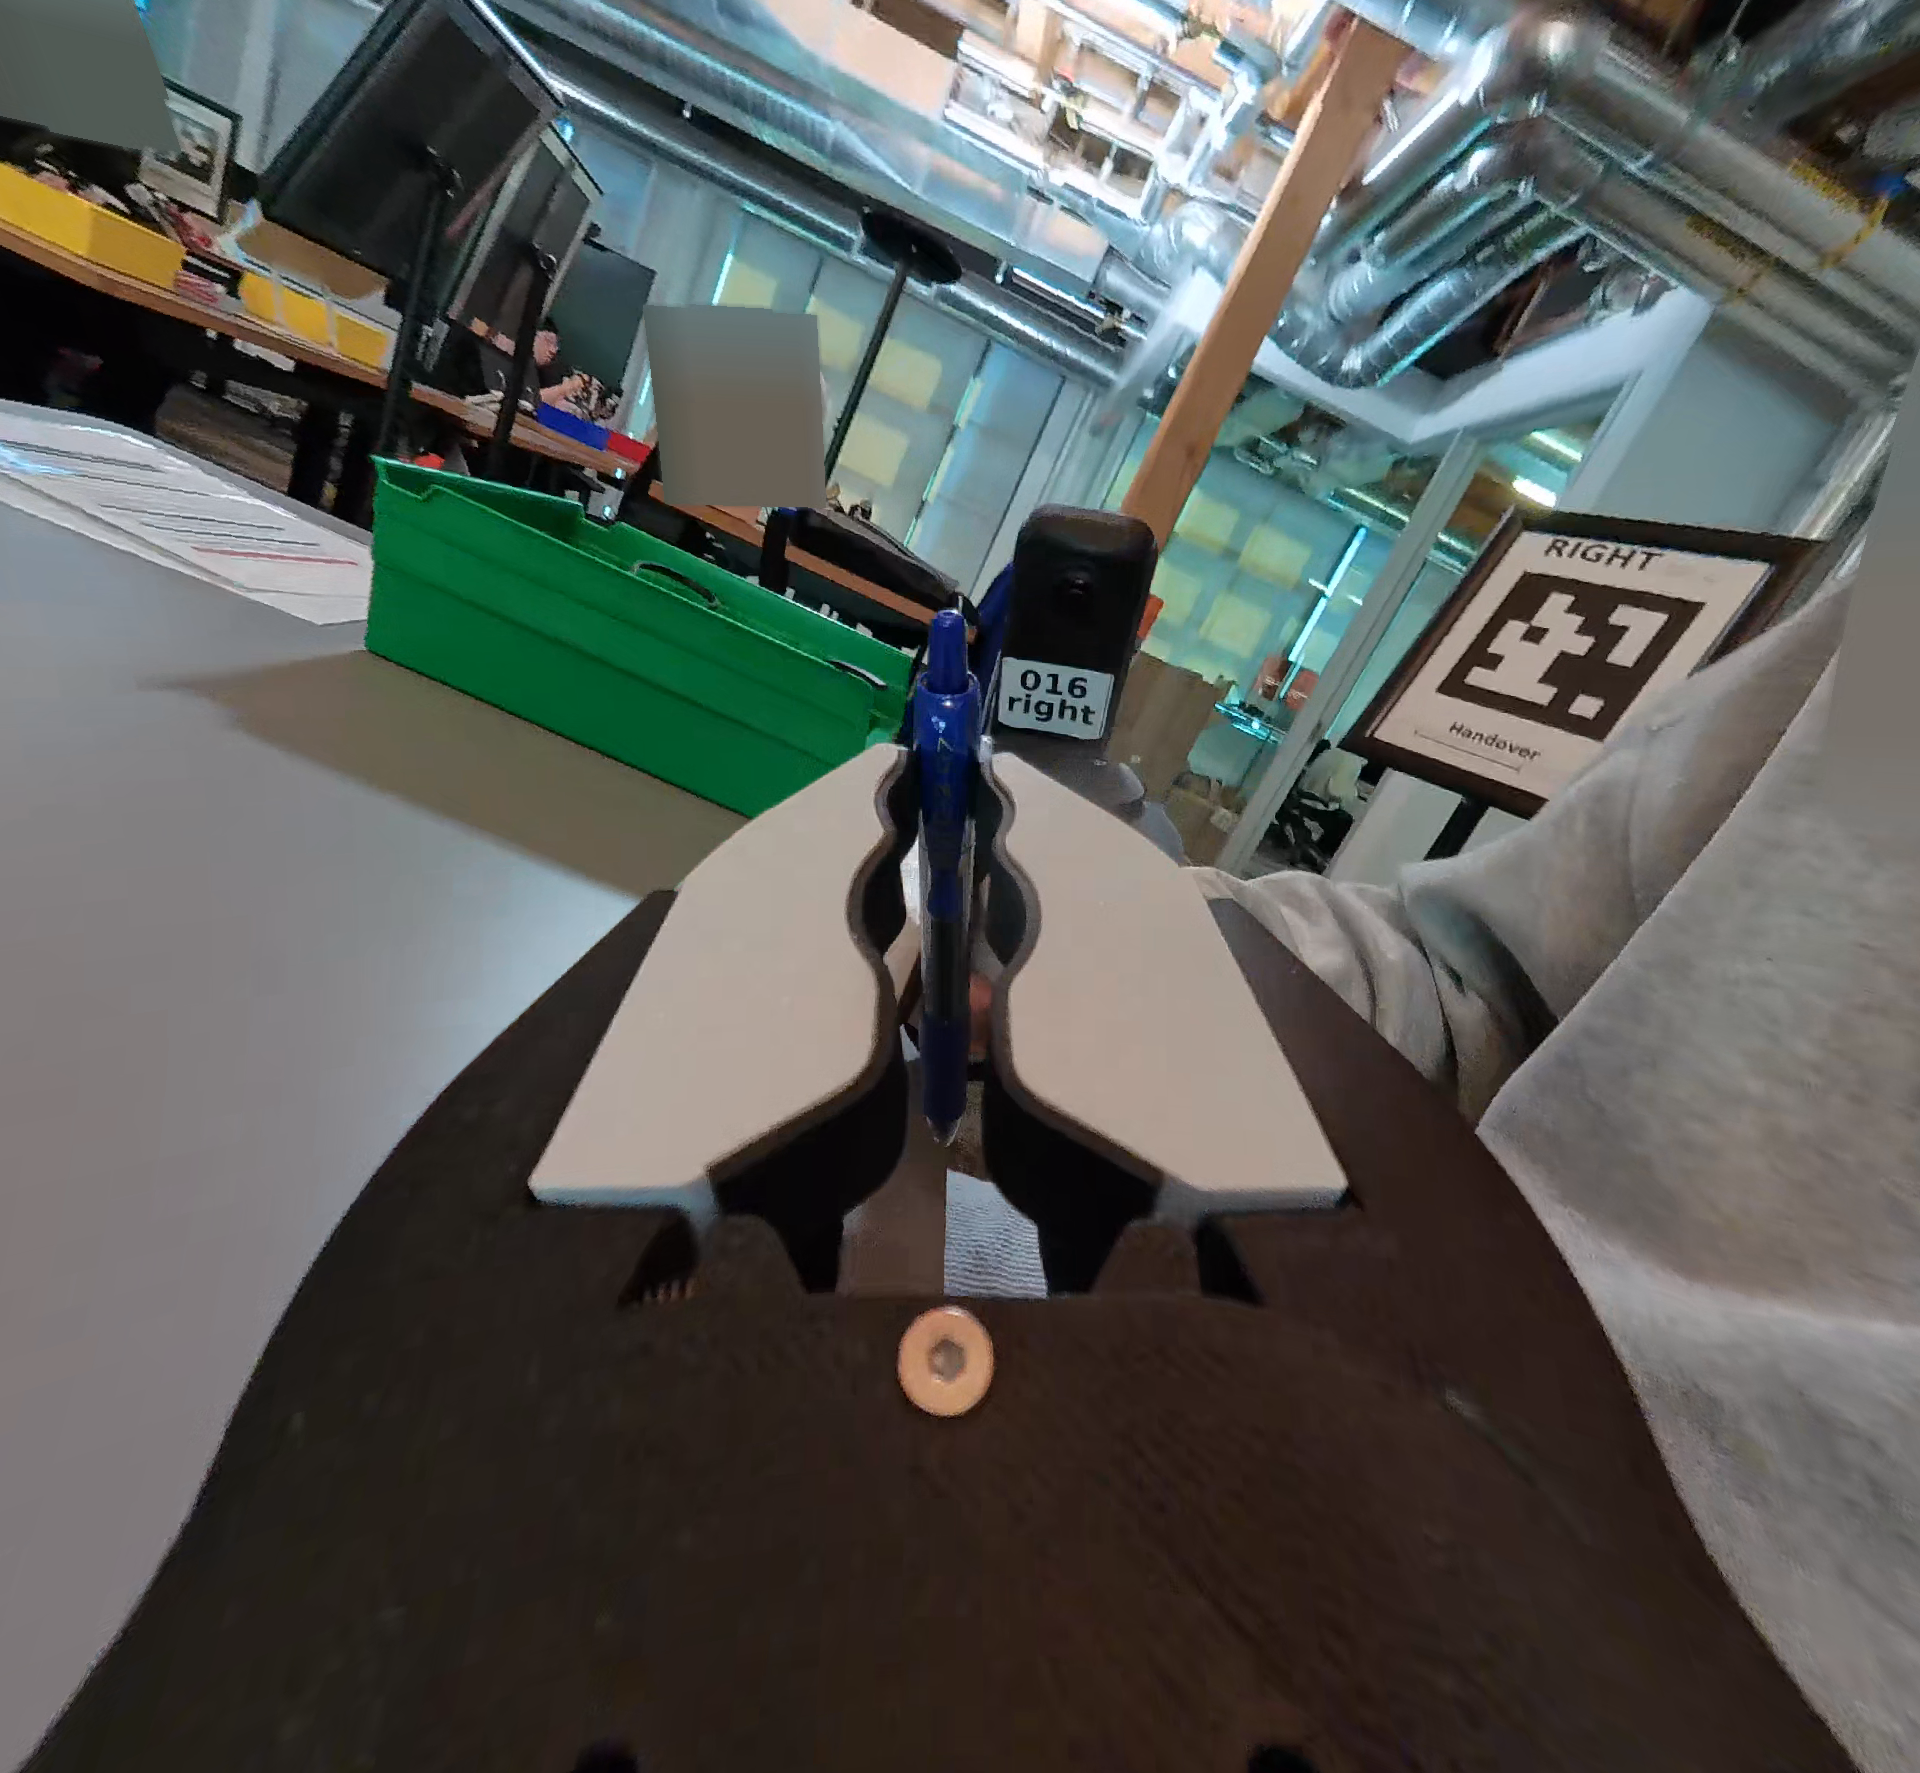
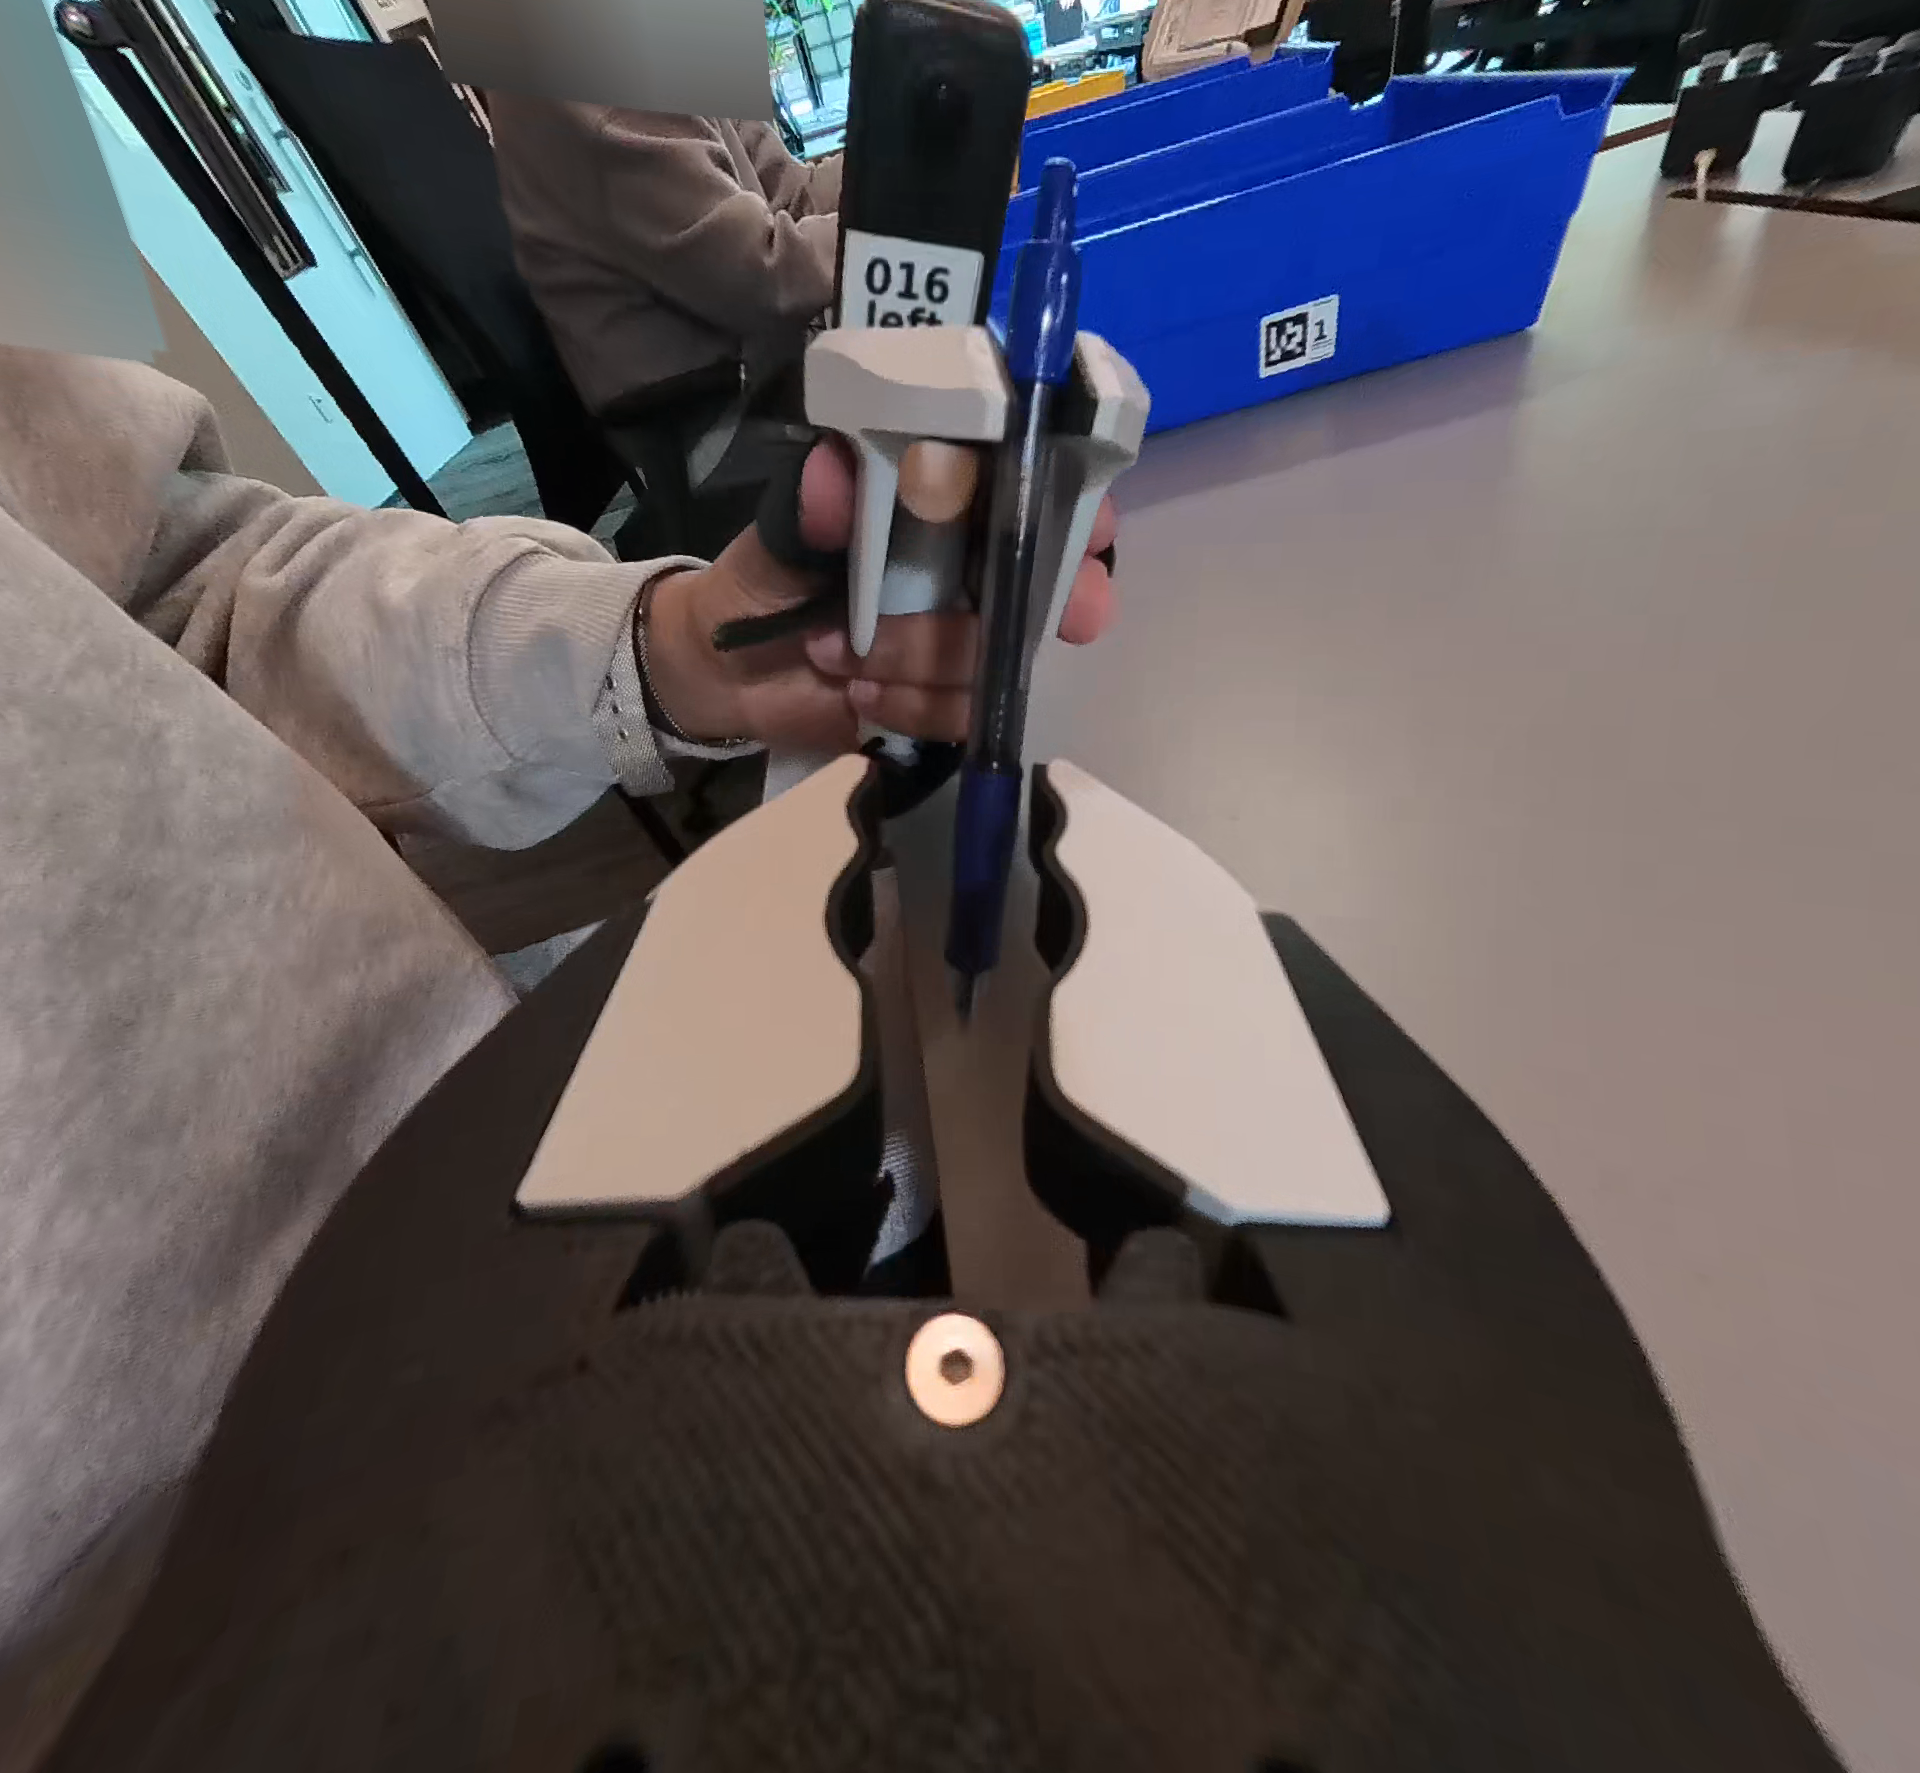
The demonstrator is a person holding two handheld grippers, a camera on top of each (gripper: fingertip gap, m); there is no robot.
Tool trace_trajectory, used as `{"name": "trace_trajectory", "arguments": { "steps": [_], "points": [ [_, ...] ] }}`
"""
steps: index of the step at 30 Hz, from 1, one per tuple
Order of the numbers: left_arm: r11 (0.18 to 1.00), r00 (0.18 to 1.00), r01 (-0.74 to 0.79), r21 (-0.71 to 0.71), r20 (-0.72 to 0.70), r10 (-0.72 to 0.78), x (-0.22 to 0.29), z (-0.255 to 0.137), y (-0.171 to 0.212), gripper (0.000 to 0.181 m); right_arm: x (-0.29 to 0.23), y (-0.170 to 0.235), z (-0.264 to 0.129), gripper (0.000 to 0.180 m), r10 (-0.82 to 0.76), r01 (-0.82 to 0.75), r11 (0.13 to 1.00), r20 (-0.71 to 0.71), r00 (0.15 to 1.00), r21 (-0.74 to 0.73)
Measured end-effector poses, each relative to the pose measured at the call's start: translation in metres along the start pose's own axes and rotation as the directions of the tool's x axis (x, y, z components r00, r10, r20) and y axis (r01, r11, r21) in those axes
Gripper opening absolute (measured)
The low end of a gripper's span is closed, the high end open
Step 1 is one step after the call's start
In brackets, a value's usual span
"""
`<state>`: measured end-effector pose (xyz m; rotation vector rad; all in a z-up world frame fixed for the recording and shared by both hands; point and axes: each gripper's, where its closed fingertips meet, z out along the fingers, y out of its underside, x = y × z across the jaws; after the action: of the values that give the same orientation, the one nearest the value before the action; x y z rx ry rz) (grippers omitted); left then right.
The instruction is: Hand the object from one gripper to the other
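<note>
Grey table (image 2: 1558, 684) – left gripper (image 1: 940, 767) clamps blue pen (image 1: 943, 850); right gripper (image 2: 951, 778) fingers apart.

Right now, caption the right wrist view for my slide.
Open right hand-held gripper straddles the blue plastic pen clamped by the left hand-held gripper.

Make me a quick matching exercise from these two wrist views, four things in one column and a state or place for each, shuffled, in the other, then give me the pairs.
Things:
1. left gripper
2. right gripper
3. blue pen
4. green bin

States or places:
A. open, fingers either side of the pen's grip end
B. stands on the table, seen from the left wrist view
C. held upright, tip down
D. shut on the pen's upper barrel

Pairs: 1-D, 2-A, 3-C, 4-B
</note>
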<state>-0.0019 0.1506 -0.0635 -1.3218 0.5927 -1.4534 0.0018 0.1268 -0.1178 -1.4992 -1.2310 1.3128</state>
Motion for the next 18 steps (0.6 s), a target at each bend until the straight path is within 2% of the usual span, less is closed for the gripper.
{"name": "trace_trajectory", "arguments": {
  "steps": [4, 8, 9, 11, 12, 14, 17, 18],
  "points": [
    [1.0, 0.999, -0.002, -0.025, -0.037, 0.001, 0.007, 0.004, 0.004, 0.009, -0.003, 0.003, 0.005, 0.012, 0.002, -0.002, 1.0, -0.005, 1.0, -0.013],
    [1.0, 0.996, 0.013, 0.006, -0.085, -0.012, 0.016, 0.006, 0.0, 0.009, -0.006, -0.003, 0.005, 0.012, 0.02, -0.02, 1.0, 0.002, 1.0, 0.005],
    [0.999, 0.995, 0.031, 0.038, -0.094, -0.028, 0.017, 0.006, -0.004, 0.024, -0.007, -0.008, 0.004, 0.012, 0.033, -0.033, 0.999, 0.009, 0.999, 0.036],
    [0.993, 0.995, 0.077, 0.091, -0.074, -0.07, 0.012, 0.008, -0.008, 0.069, -0.005, -0.02, -0.002, 0.012, 0.059, -0.06, 0.992, 0.011, 0.998, 0.113],
    [0.992, 0.995, 0.085, 0.098, -0.06, -0.079, 0.009, 0.009, -0.007, 0.078, -0.002, -0.025, -0.006, 0.012, 0.068, -0.068, 0.986, 0.005, 0.998, 0.154],
    [0.996, 0.996, 0.078, 0.054, -0.039, -0.076, 0.006, 0.011, 0.002, 0.074, 0.004, -0.036, -0.017, 0.012, 0.079, -0.076, 0.969, -0.003, 0.997, 0.234],
    [0.992, 0.996, 0.048, -0.116, -0.064, -0.055, 0.011, 0.018, 0.028, 0.036, 0.005, -0.047, -0.027, 0.011, 0.069, -0.064, 0.948, -0.004, 0.998, 0.311],
    [0.986, 0.997, 0.031, -0.164, -0.069, -0.043, 0.012, 0.019, 0.037, 0.031, 0.003, -0.05, -0.027, 0.012, 0.059, -0.054, 0.943, -0.003, 0.998, 0.327]
  ]
}}
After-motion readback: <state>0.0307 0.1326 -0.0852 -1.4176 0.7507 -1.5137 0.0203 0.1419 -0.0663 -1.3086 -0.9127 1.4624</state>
